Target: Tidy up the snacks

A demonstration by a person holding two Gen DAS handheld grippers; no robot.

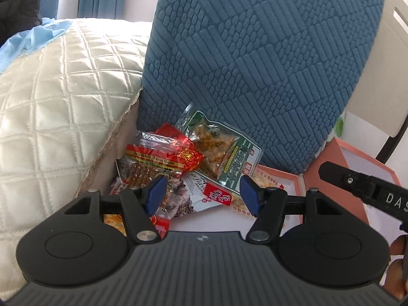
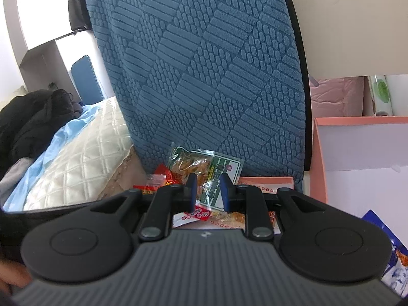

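Note:
A pile of snack packets lies at the foot of a blue cushion. On top is a green-edged clear packet [image 1: 224,145], beside a red foil packet [image 1: 183,150] and a red-banded packet of brown snacks [image 1: 150,163]. My left gripper [image 1: 201,193] is open and empty, hovering just above the pile over a grey-white packet [image 1: 193,188]. My right gripper [image 2: 208,191] is partly open with the green-edged packet [image 2: 206,170] seen between its fingers; I cannot tell if they touch it. A blue packet [image 2: 392,255] lies in the pink box [image 2: 318,158].
The blue textured cushion [image 1: 255,51] stands upright behind the pile. A cream quilted pillow [image 1: 51,114] lies to the left. The open pink box with a white inside [image 1: 339,168] sits to the right. The right gripper's arm [image 1: 369,188] shows at the right of the left wrist view.

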